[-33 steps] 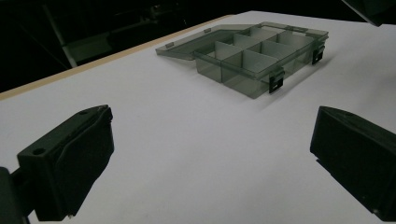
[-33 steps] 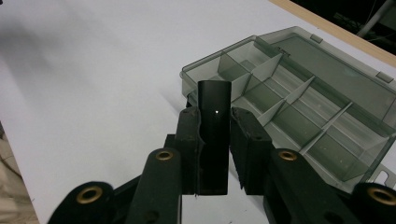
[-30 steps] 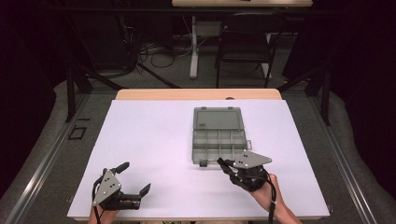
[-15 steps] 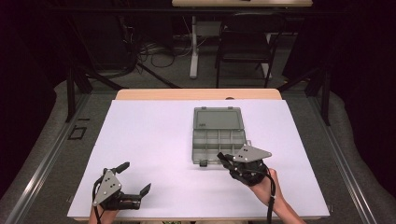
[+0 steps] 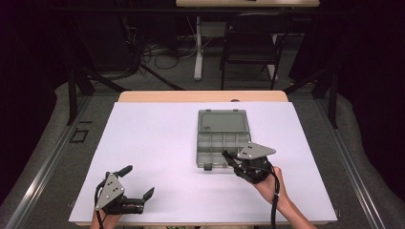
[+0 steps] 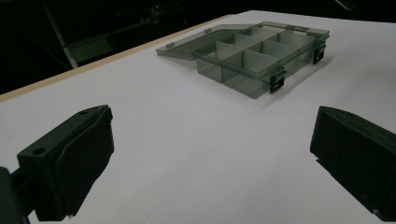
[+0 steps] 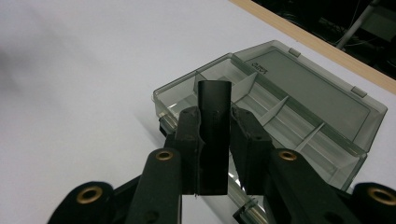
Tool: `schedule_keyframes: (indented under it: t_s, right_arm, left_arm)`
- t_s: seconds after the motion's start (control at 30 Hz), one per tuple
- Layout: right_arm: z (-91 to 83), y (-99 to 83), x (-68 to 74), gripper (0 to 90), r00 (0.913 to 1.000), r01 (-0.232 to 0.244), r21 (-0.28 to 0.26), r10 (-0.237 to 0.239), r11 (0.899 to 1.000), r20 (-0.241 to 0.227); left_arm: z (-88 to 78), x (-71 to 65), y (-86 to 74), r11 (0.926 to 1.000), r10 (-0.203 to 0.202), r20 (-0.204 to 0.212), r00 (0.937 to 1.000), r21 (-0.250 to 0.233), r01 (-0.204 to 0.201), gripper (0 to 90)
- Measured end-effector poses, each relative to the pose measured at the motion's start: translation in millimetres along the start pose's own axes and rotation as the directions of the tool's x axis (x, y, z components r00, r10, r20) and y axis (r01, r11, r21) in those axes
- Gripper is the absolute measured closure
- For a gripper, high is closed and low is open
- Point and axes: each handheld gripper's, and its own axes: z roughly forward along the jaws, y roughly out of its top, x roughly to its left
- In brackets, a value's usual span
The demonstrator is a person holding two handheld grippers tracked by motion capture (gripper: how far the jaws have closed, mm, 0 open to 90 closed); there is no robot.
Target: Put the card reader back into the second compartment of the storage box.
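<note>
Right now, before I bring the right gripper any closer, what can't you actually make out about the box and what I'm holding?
- Black cylinder, right gripper view: the jaws and linkage hide its lower end; what it is stays unclear.
- Compartment box, high view: the right gripper covers its near right corner.
- Near compartments, right gripper view: the jaws block them, so contents unknown.
- Embossed lettering on the open lid: too small to read.
</note>
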Motion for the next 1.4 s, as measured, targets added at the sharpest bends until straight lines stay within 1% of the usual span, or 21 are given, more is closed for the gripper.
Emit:
schedule_keyframes:
  t_s: [0.5, 1.07, 1.4]
  right_arm:
    - [8.7, 10.7, -5.9, 73.6, 0.9999, -0.002, -0.01, 0.002, 1.0, 0.012]
    - [20.4, 21.6, -11.1, 73.7, 0.9999, -0.002, -0.009, 0.002, 1.0, 0.015]
    - [28.3, 25.6, -18.2, 73.7, 0.9996, -0.019, 0.0, 0.019, 1.0, 0.021]
  left_arm:
    - [0.2, 0.2, 0.2, 1.0, 0.001, 0.002, 1.0, -0.003, -0.001, 0.0]
    - [0.2, 0.1, 0.3, 1.0, 0.001, 0.002, 1.0, -0.004, -0.001, 0.0]
    - [-0.3, 0.1, 0.5, 1.0, 0.0, 0.001, 1.0, -0.006, 0.0, 0.0]
